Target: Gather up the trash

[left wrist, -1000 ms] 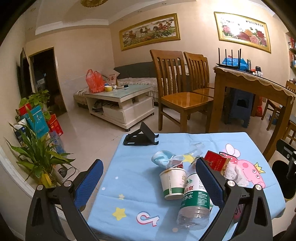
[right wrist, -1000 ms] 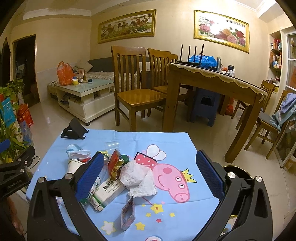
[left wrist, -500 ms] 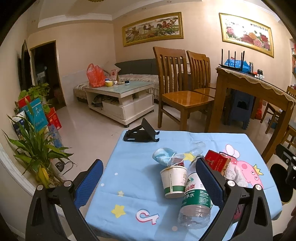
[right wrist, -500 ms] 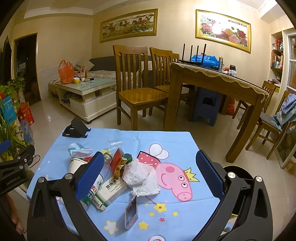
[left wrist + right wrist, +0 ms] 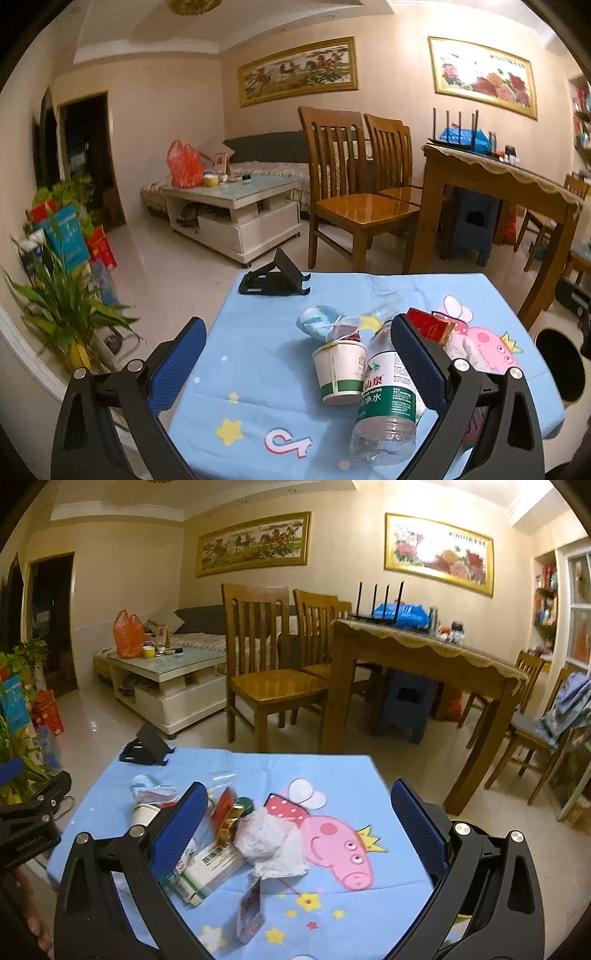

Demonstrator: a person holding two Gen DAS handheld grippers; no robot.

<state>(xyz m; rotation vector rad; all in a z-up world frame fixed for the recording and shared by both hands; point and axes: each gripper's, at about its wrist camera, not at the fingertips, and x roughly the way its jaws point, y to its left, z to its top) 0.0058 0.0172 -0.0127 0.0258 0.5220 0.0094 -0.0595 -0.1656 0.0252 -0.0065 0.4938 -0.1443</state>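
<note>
Left wrist view shows my left tongs (image 5: 295,354) wide open and holding nothing, above the near edge of the table (image 5: 258,350) with its blue cloth. The trash lies in one heap on the table's right half: a plastic water bottle (image 5: 388,398) on its side, a paper cup (image 5: 340,371) touching it, a crumpled face mask (image 5: 317,325) just behind the cup, and a red packet (image 5: 428,325) beside the right pad. In the right wrist view my right tongs (image 5: 295,834) are open too, empty, over the crumpled tissue (image 5: 273,842), a white medicine box (image 5: 212,867) and a small flat packet (image 5: 251,912). A dark round bin (image 5: 559,363) stands beside the table, on the right.

I judge the collecting is not yet begun — this is the approach step. The next move asks me to lower one pair of tongs around a single item, probably the tissue, and close gently.

Compared with a second ago, both cameras sit slightly higher and back — the heap itself has not moved.
</note>
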